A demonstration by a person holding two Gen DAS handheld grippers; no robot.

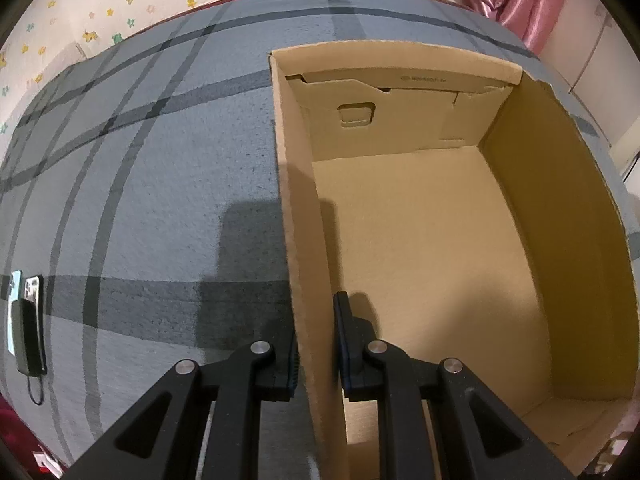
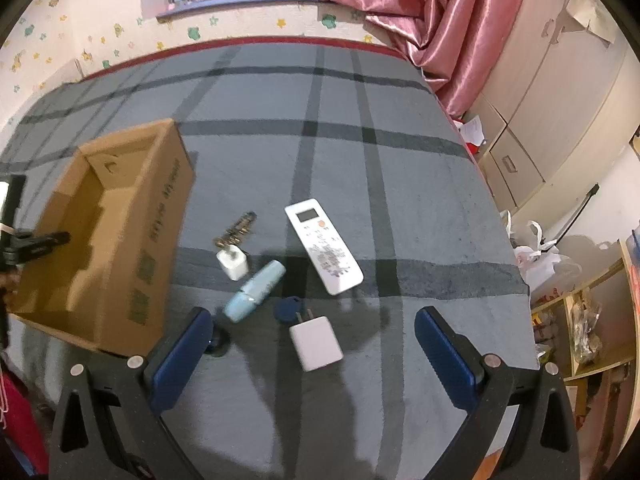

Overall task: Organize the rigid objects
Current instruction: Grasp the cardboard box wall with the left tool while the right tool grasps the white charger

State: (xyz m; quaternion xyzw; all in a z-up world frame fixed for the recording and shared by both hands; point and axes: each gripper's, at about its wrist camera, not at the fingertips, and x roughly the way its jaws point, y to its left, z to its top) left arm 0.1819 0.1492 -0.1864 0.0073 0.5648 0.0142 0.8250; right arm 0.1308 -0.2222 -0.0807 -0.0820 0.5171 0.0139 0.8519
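two steep downward wrist views, cardboard box (image 1: 420,220) shared

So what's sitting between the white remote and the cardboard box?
In the right wrist view: a small white plug, a brownish elongated item and a light blue tube lie between remote and box.

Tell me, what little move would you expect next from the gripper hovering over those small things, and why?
Probably the right gripper lowers a little more onto the white charger and closes. Its jaws are wide open with the charger lying on the blanket between them, nothing held. The left gripper is shut on the wall of the cardboard box, seemingly steadying it, and the box looks empty.
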